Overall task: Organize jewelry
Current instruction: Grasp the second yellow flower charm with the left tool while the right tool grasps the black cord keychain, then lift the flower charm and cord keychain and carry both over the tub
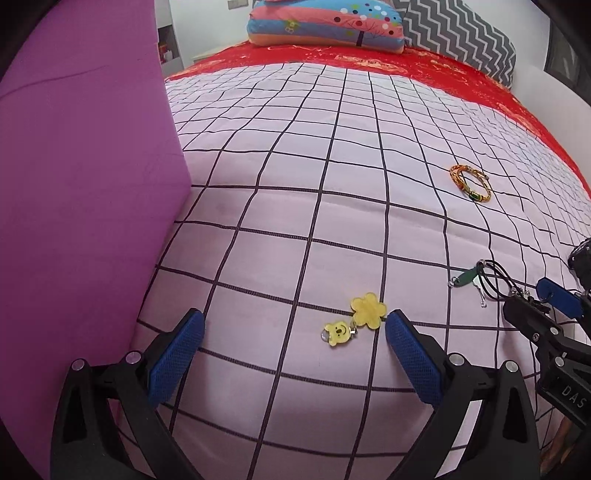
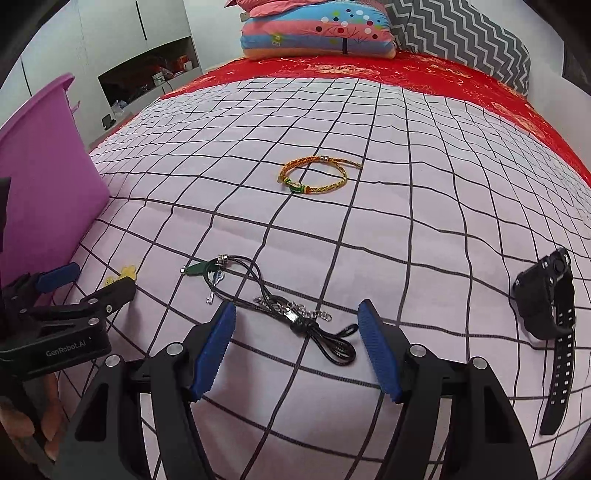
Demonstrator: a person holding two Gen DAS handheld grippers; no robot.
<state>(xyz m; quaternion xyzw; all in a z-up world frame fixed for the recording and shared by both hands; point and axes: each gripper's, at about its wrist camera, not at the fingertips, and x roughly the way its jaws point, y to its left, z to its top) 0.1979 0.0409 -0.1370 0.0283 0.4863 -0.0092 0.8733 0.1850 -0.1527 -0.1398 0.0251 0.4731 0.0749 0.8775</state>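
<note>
On the checked bedspread lie a yellow bear-and-flower hair clip [image 1: 354, 321], a black cord necklace with a green pendant [image 2: 280, 306], a braided orange-yellow bracelet [image 2: 314, 177] and a black wristwatch [image 2: 550, 317]. My left gripper [image 1: 295, 332] is open low over the bed, and the clip lies just inside its right fingertip. My right gripper [image 2: 297, 328] is open too, its blue pads either side of the necklace's clasp end without touching it. The necklace's pendant [image 1: 467, 277] and the bracelet [image 1: 471, 182] also show in the left wrist view.
A purple bin [image 1: 81, 206] stands upright at the left edge of the bed, its wall [image 2: 40, 184] close beside the left gripper. Colourful and zigzag pillows [image 2: 317, 29] lie on a red sheet at the far end. A hand [image 2: 22, 424] holds the left gripper.
</note>
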